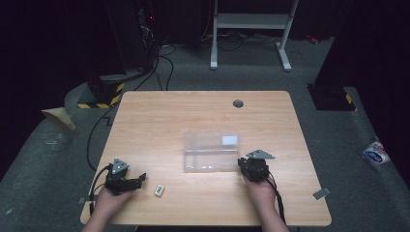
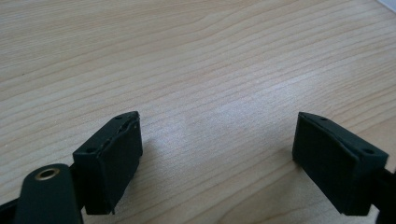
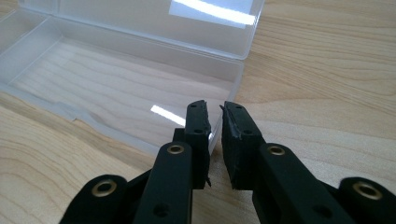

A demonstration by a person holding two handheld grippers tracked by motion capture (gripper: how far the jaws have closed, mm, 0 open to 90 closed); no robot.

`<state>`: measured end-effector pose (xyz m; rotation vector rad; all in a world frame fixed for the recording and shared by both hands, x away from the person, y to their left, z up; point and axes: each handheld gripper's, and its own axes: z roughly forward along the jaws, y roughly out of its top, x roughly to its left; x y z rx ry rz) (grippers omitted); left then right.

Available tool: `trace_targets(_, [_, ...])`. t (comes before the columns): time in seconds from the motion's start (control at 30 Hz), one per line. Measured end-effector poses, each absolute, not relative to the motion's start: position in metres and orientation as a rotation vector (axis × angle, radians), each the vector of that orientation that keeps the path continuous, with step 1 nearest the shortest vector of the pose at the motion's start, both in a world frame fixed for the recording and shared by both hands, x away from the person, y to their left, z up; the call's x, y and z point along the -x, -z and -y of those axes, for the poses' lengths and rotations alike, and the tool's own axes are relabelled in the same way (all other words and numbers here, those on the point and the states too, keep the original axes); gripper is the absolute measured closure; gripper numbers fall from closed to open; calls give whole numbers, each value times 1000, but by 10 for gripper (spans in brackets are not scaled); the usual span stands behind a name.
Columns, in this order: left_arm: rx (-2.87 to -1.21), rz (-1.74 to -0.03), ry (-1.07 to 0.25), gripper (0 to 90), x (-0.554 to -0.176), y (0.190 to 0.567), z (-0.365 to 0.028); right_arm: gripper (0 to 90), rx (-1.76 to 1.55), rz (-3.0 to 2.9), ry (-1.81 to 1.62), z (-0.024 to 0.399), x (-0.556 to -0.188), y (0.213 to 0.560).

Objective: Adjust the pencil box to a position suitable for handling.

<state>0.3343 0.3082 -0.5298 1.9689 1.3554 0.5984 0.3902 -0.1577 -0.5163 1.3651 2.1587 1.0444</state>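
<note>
1. My right gripper (image 3: 214, 140) sits at the near right corner of the clear plastic hinged box (image 1: 211, 151). Its two black jaws are drawn almost together, with a thin slit between them, and the corner wall of the box runs into that slit (whether the pads actually press on the wall I cannot tell).
2. In the high view, my right gripper (image 1: 245, 166) lies just beside the right end of the box, with my right hand (image 1: 261, 186) behind it near the table's front edge.
3. The box lies open and flat at the middle of the light wooden table (image 1: 159, 116), its lid folded away from me, with a bright reflection on the lid's right part.
4. My left gripper (image 2: 217, 154) has its jaws spread wide over bare wood, nothing between them.
5. In the high view, my left gripper (image 1: 138, 180) rests at the front left of the table, well apart from the box.
6. A small white rectangular block (image 1: 159, 190) lies on the table just to the right of the left gripper.
</note>
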Motion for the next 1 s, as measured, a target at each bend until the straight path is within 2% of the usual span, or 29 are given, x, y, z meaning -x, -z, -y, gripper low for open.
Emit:
trace_targets(0.3, [-1968,-1357,-599,162,-334,530,-308,780,-1354,-2163,-1048,157,-389,516])
trace_targets(0.47, [-1968,-1357,-600,162,-334,530,-308,698,-1369,-2152,-1079,158,-389,514])
trace_targets(1.0, [-1968,-1360,-602,164,-334,530,-308,544,-1349,-2110,-1128,163,-384,505])
